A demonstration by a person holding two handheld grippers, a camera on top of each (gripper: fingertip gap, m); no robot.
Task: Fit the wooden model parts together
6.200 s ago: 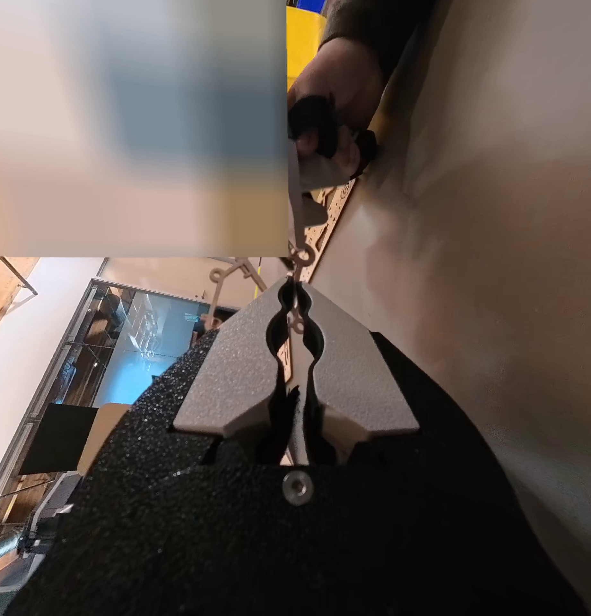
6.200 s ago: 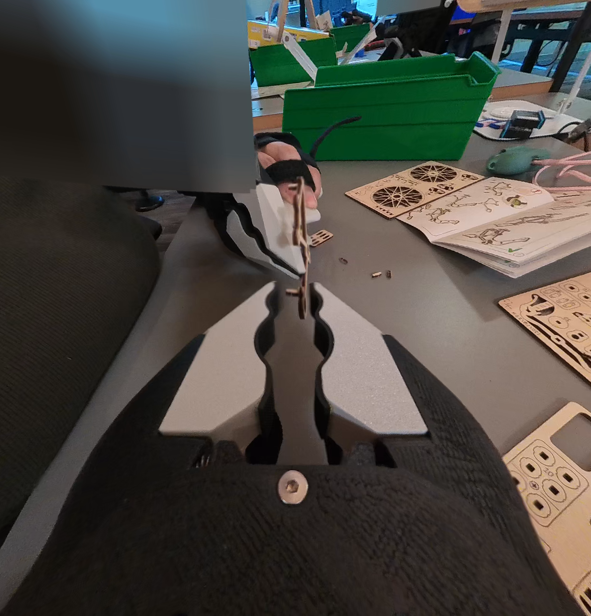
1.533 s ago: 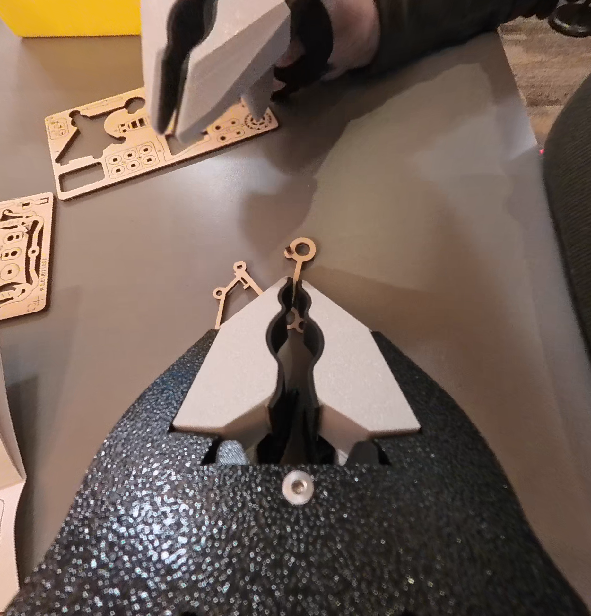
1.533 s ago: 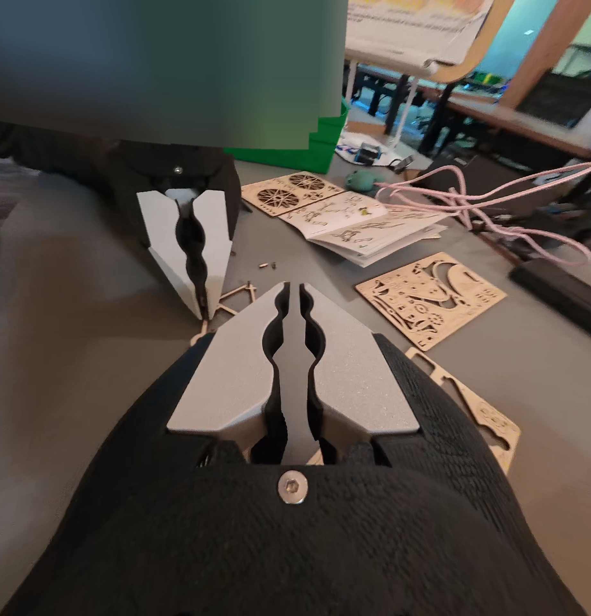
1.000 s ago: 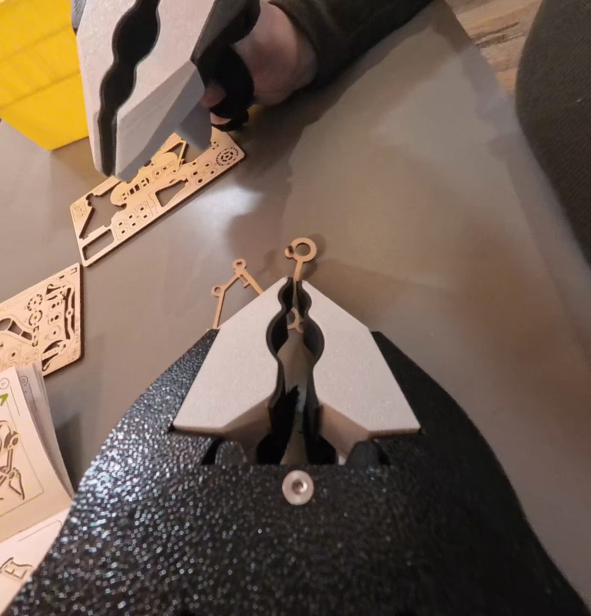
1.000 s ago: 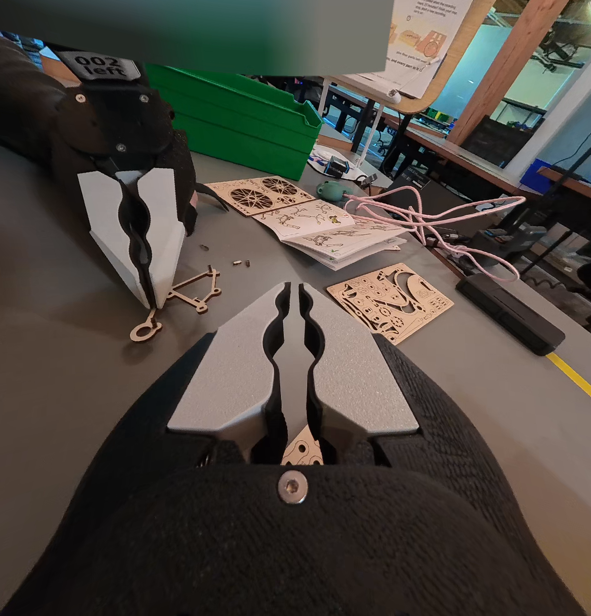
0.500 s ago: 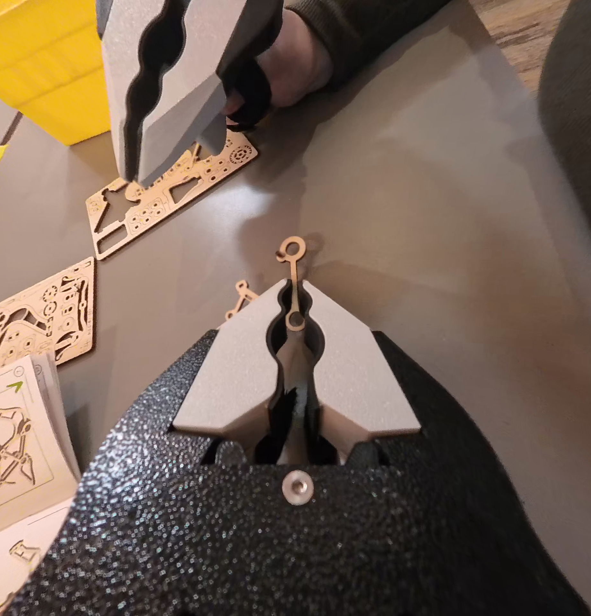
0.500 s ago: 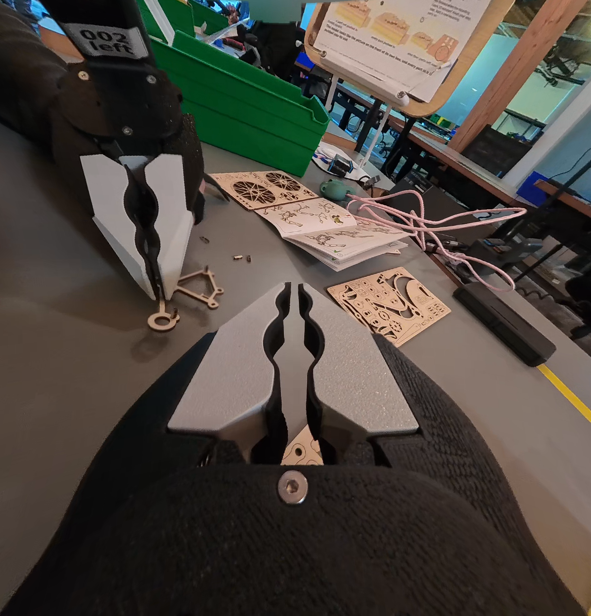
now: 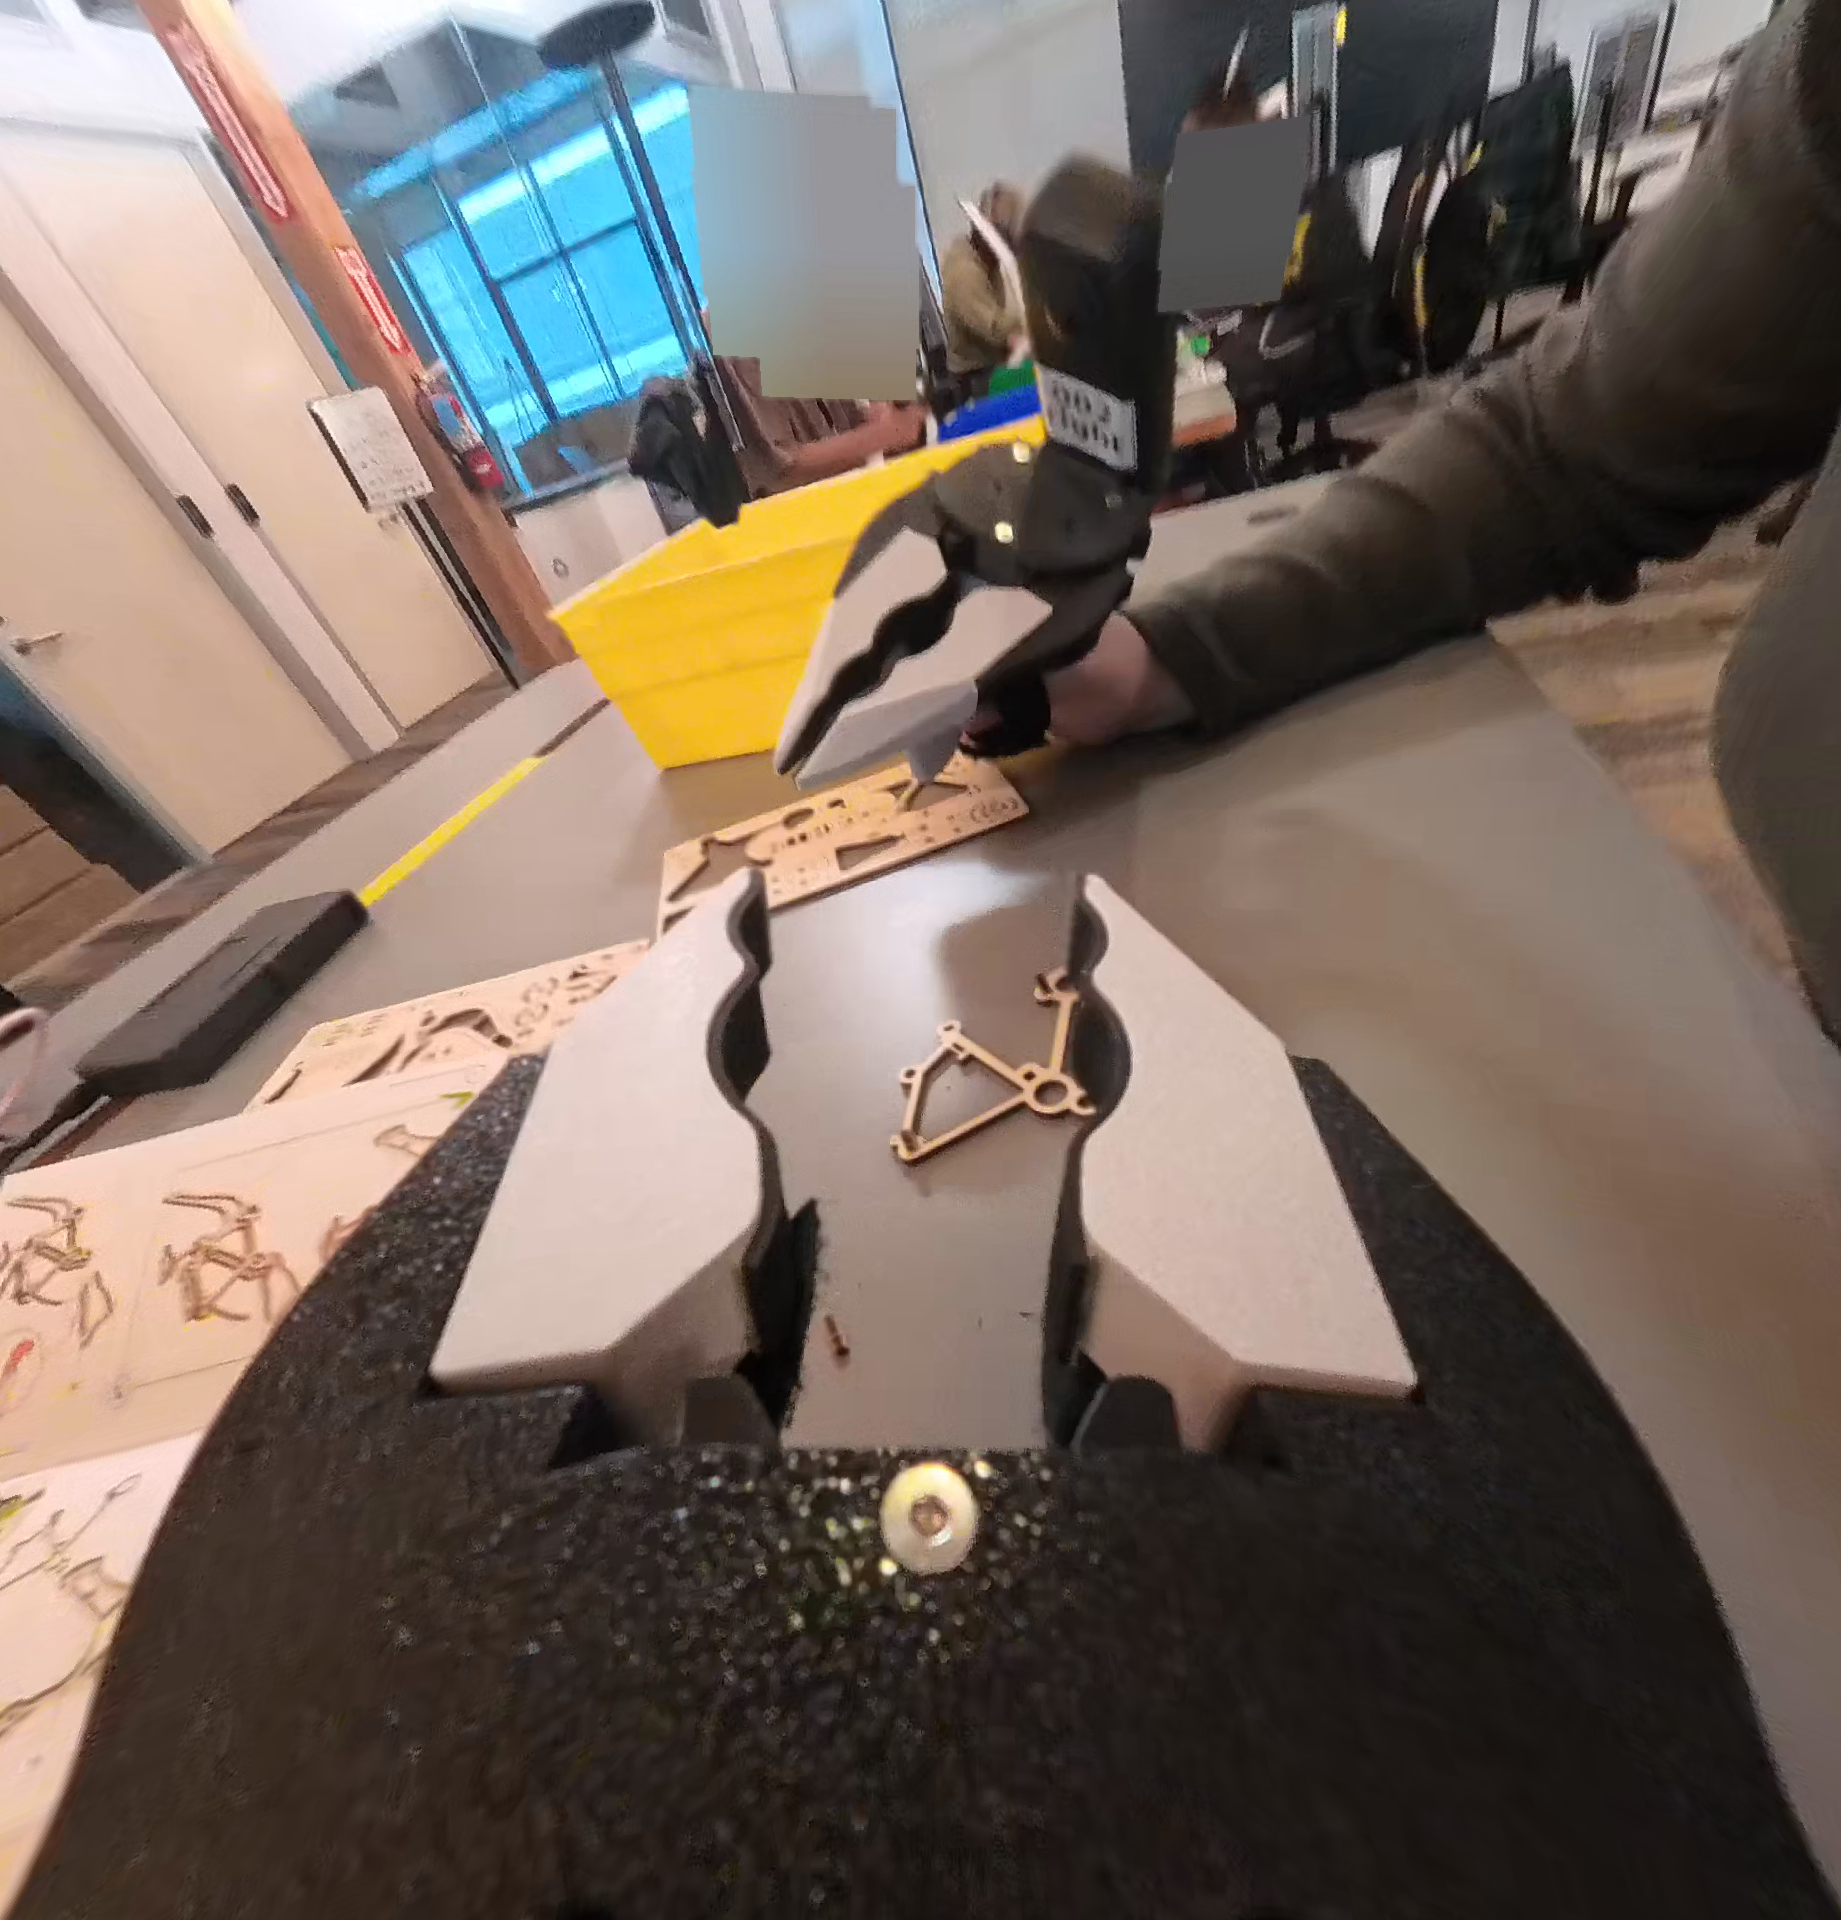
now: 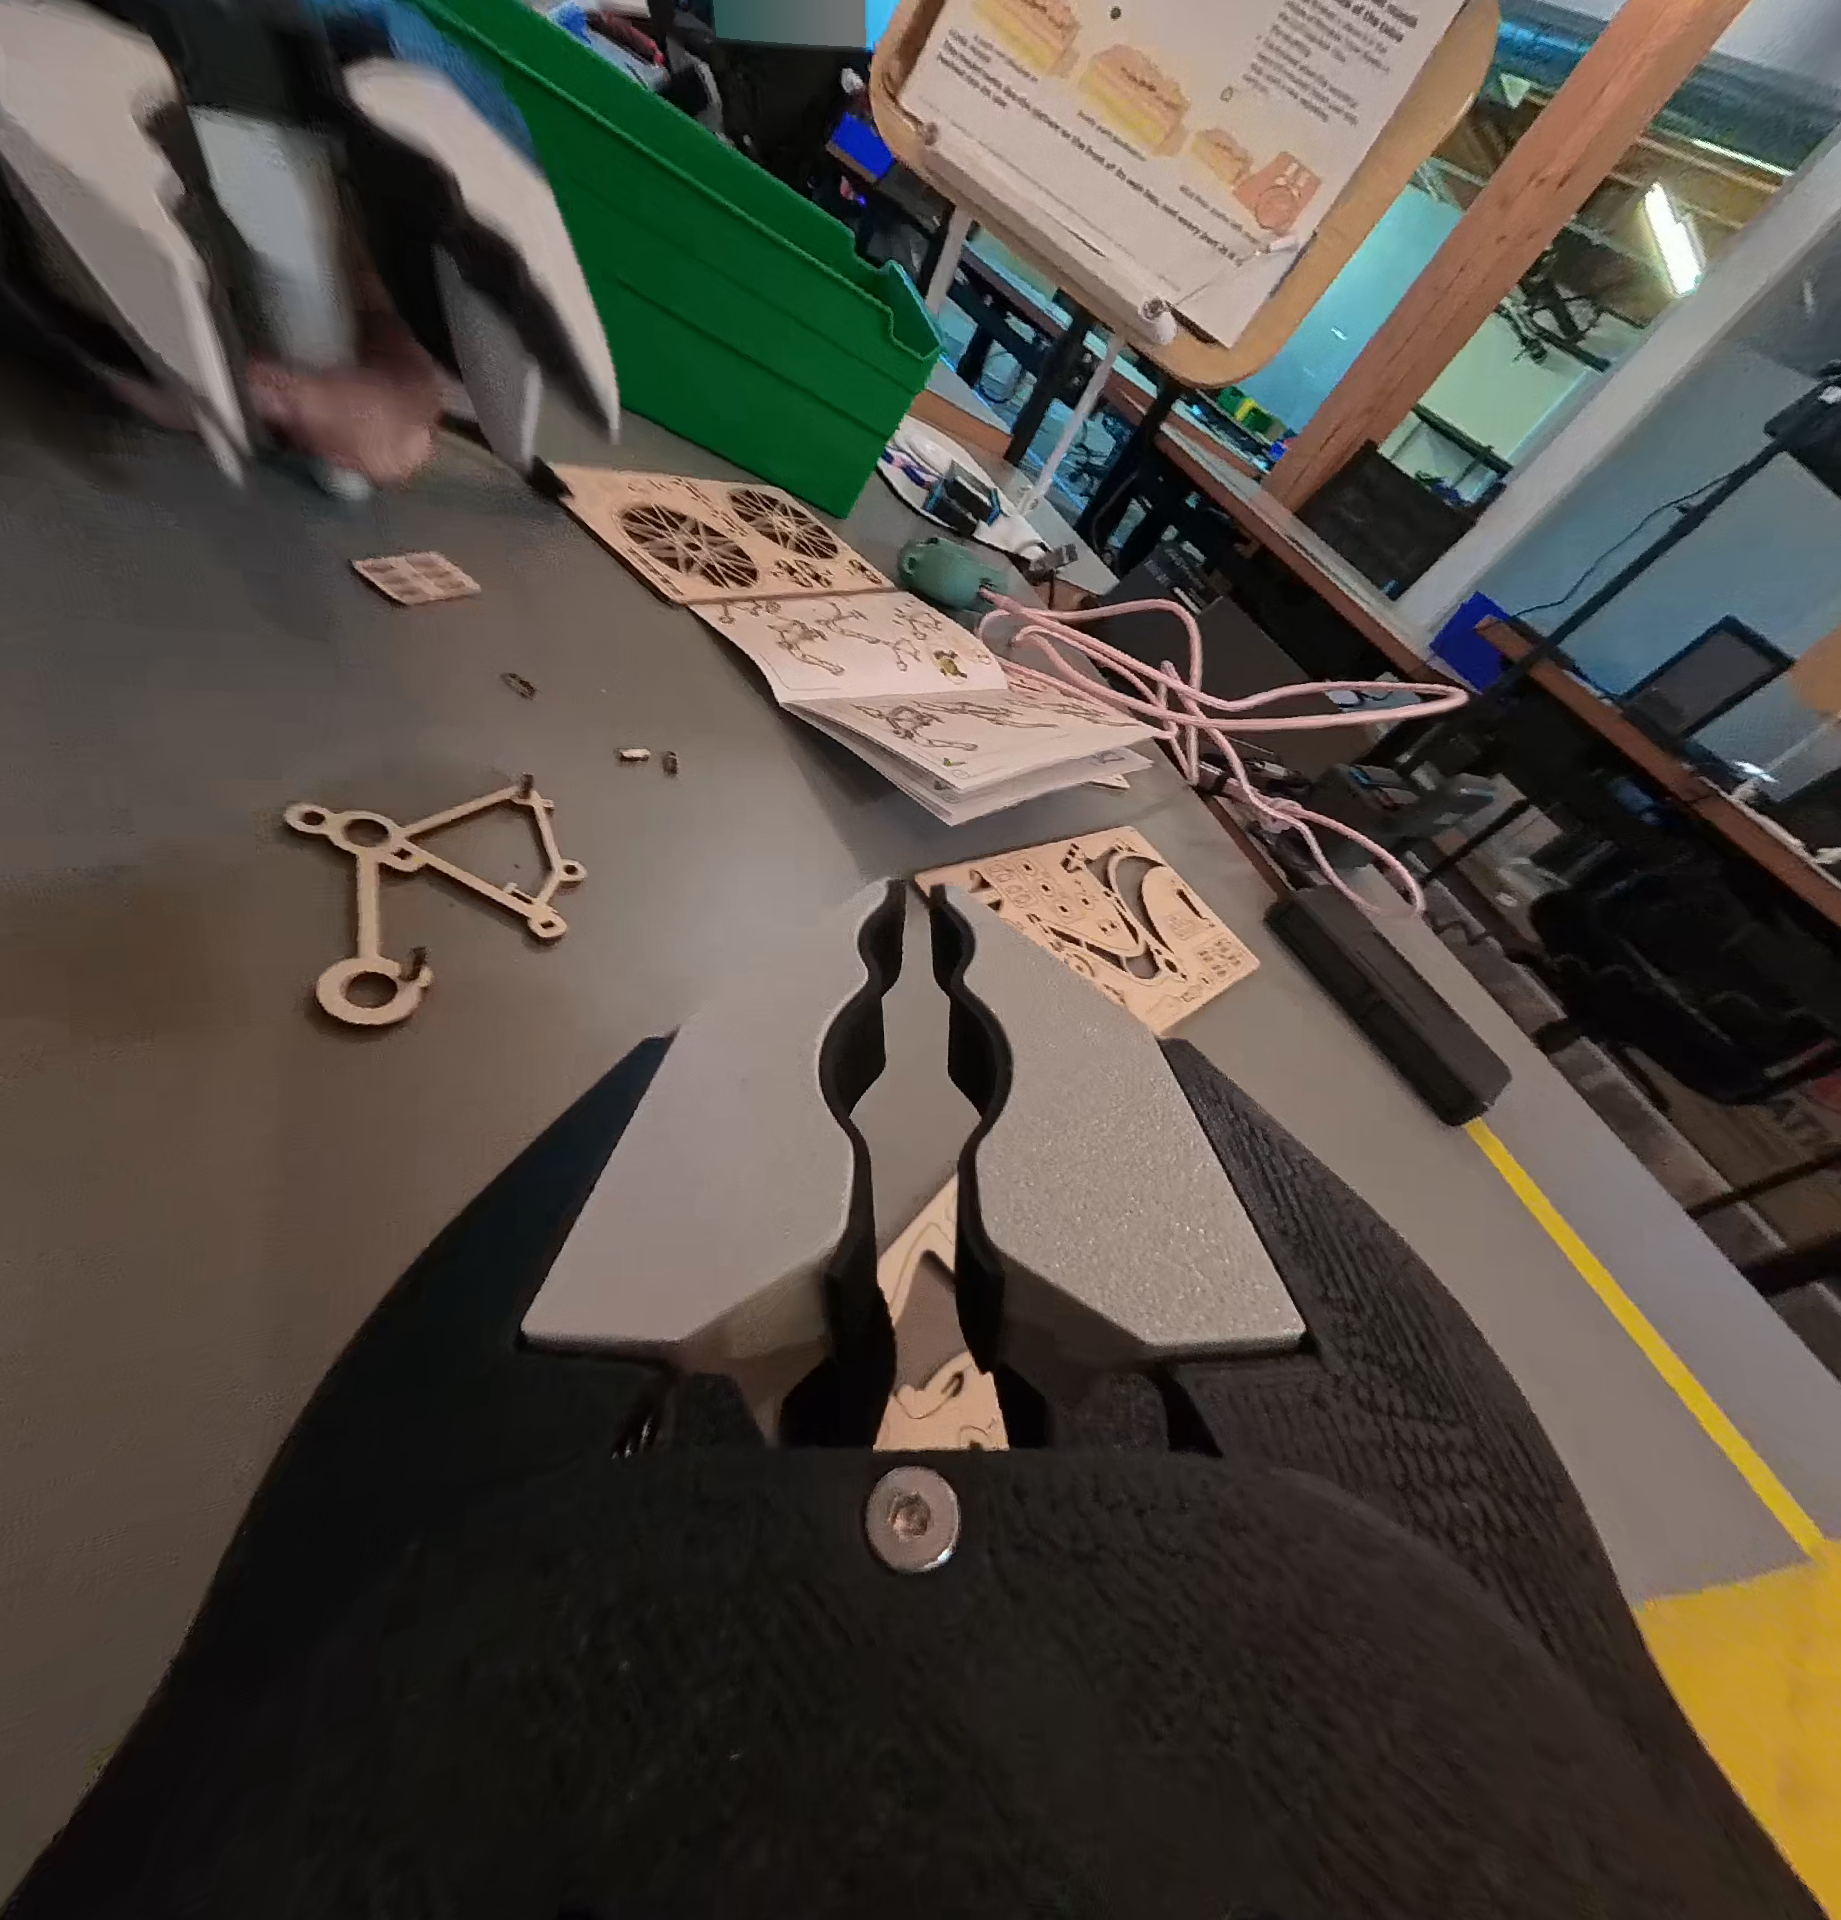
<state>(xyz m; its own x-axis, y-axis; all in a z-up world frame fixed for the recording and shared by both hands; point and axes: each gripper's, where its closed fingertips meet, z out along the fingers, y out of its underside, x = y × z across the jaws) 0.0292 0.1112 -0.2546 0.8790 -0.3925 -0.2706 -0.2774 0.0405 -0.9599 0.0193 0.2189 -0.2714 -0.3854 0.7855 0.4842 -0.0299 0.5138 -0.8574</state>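
Note:
The flat wooden frame part [image 9: 989, 1091], a triangle of struts with a ring at one end, lies loose on the grey table [image 9: 1415, 935]. My left gripper [image 9: 918, 894] is open wide above it. The part shows between the fingers, touching neither pad, and the right finger [image 9: 1186, 1091] hides its far end. The right wrist view shows the whole part [image 10: 417, 883] flat on the table, with the left gripper [image 10: 417, 436] blurred and open beyond it. My right gripper [image 10: 916, 894] is shut, with only table showing between its pads. In the left wrist view it [image 9: 796, 764] hovers over a wooden parts sheet [image 9: 843, 831].
A yellow bin [image 9: 718, 644] stands behind that sheet. A green bin [image 10: 708, 260], a wheel sheet [image 10: 708, 540], an open booklet [image 10: 895, 675], another parts sheet [image 10: 1103, 935], a black box [image 10: 1383, 1018] and a pink cord [image 10: 1207, 696] lie to the right. Small wood bits [image 10: 417, 575] are scattered.
My left gripper was shut on the wooden frame part and has opened. The part now lies flat on the table, and the left gripper has tilted up. The right gripper stays shut.

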